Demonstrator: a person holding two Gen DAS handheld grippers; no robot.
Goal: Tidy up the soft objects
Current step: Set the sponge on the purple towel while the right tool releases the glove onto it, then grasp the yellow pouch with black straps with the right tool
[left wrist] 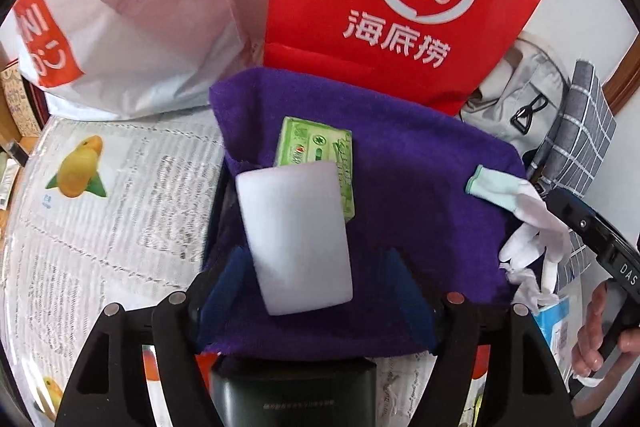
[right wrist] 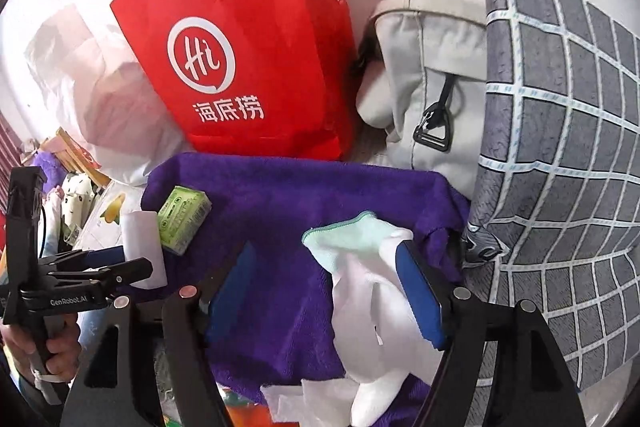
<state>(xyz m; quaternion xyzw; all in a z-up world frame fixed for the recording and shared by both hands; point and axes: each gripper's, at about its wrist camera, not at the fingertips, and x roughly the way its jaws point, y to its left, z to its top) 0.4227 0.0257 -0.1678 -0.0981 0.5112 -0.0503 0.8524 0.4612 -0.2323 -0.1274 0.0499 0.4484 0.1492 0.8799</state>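
A purple towel (left wrist: pixel 420 195) lies spread on the table; it also shows in the right wrist view (right wrist: pixel 280 299). On it lie a white sponge block (left wrist: pixel 294 239), a green packet (left wrist: pixel 316 155) and a white glove with a mint cuff (left wrist: pixel 520 211). My left gripper (left wrist: pixel 320 291) is open, its blue pads either side of the sponge block without pressing it. My right gripper (right wrist: pixel 324 291) is open, and the glove (right wrist: pixel 368 291) lies between its pads, against the right one. The sponge (right wrist: pixel 144 247) and packet (right wrist: pixel 182 223) also show in the right wrist view.
A red paper bag (left wrist: pixel 400 7) and a white plastic bag (left wrist: pixel 132 27) stand behind the towel. A grey canvas bag (right wrist: pixel 424 95) and a grey checked cloth (right wrist: pixel 560 187) lie at right. Newspaper (left wrist: pixel 100 227) covers the table. White tissue (right wrist: pixel 304 403) lies at the front.
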